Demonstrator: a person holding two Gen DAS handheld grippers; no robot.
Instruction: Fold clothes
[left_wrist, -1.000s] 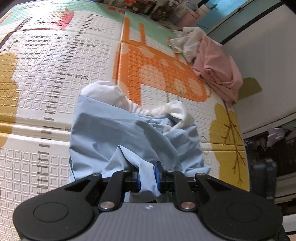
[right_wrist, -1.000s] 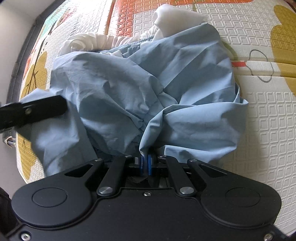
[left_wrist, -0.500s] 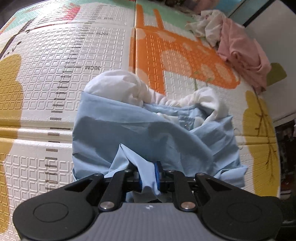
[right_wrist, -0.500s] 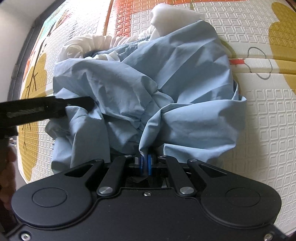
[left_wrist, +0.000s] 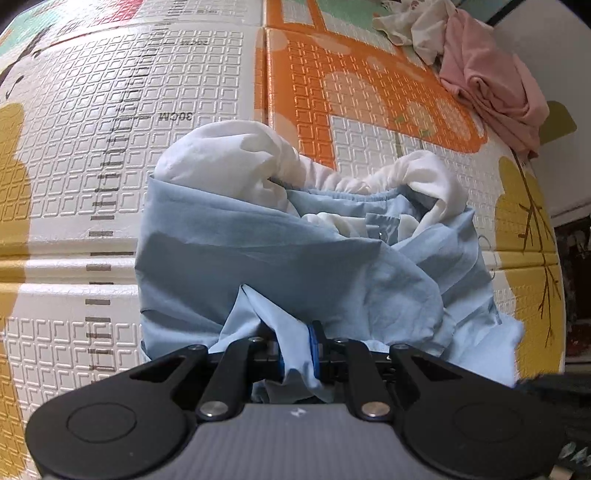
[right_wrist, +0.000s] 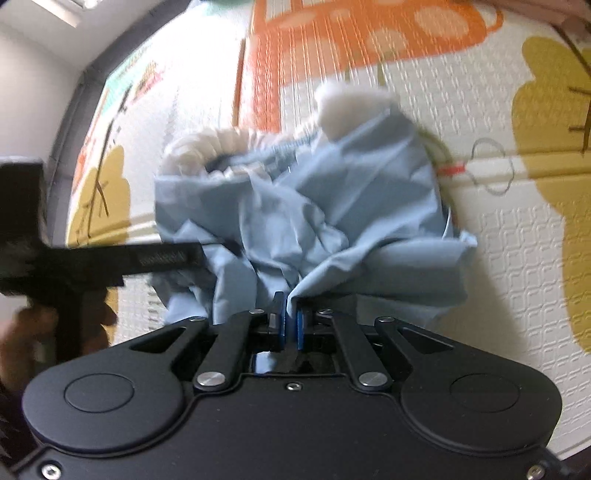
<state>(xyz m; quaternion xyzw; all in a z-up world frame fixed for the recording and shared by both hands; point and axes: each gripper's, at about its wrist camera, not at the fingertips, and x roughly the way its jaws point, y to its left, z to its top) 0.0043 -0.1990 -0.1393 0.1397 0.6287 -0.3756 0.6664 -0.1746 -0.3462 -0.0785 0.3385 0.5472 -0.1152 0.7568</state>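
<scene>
I am holding the light blue garment with both grippers. The left gripper is pinching a bunched fold of blue fabric between its narrow-set pads at the lower centre of the left wrist view. The right gripper is clamping an edge of the same garment, jaws nearly closed, at the lower centre of the right wrist view. The garment is lying crumpled in the middle of both frames on the patterned play mat, its white elastic waistband facing the upper part of the frame. A pink cloth is lying at the upper right of the left view, well apart from the garment.
</scene>
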